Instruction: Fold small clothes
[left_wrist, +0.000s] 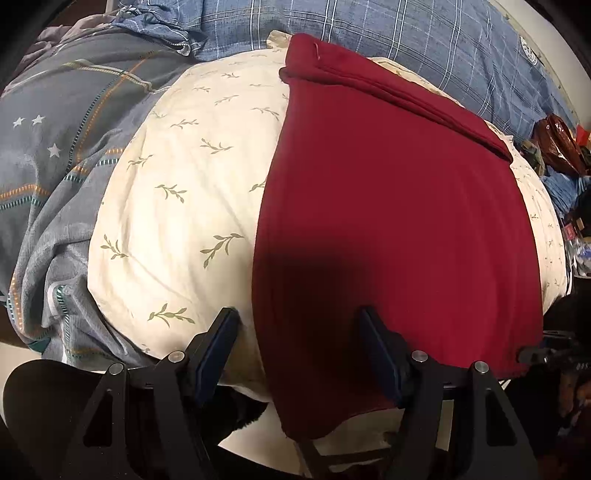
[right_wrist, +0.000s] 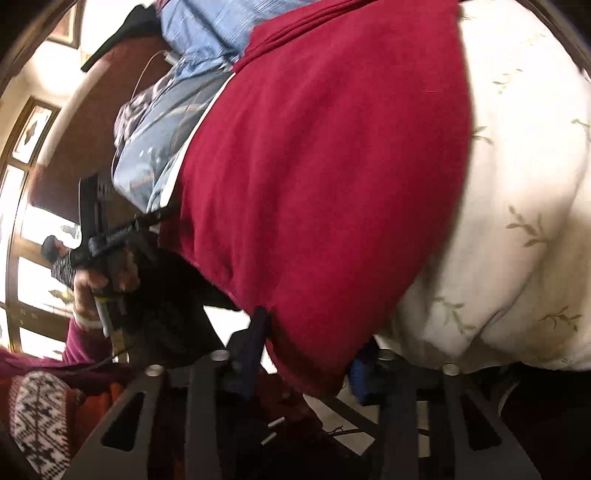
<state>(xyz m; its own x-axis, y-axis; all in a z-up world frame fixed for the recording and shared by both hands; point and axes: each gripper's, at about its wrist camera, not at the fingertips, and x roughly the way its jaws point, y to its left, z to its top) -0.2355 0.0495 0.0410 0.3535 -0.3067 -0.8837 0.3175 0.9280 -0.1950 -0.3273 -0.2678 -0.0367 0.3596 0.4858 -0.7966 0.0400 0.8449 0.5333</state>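
A dark red garment (left_wrist: 391, 206) lies flat on a cream pillow with a leaf print (left_wrist: 184, 192); its far edge is folded over. My left gripper (left_wrist: 297, 332) is open, its jaws wide apart over the garment's near left edge, holding nothing. In the right wrist view the same red garment (right_wrist: 321, 166) fills the middle. My right gripper (right_wrist: 308, 347) is open, with the garment's near corner hanging between its jaws; the right finger is partly hidden by cloth. The left gripper also shows in the right wrist view (right_wrist: 110, 236), held by a hand.
A grey patterned quilt (left_wrist: 55, 155) lies left of the pillow and a blue plaid cover (left_wrist: 424, 40) lies behind it. Clutter, including a brown bag (left_wrist: 557, 144), sits at the far right. A wooden headboard (right_wrist: 74, 140) and windows are at the left of the right wrist view.
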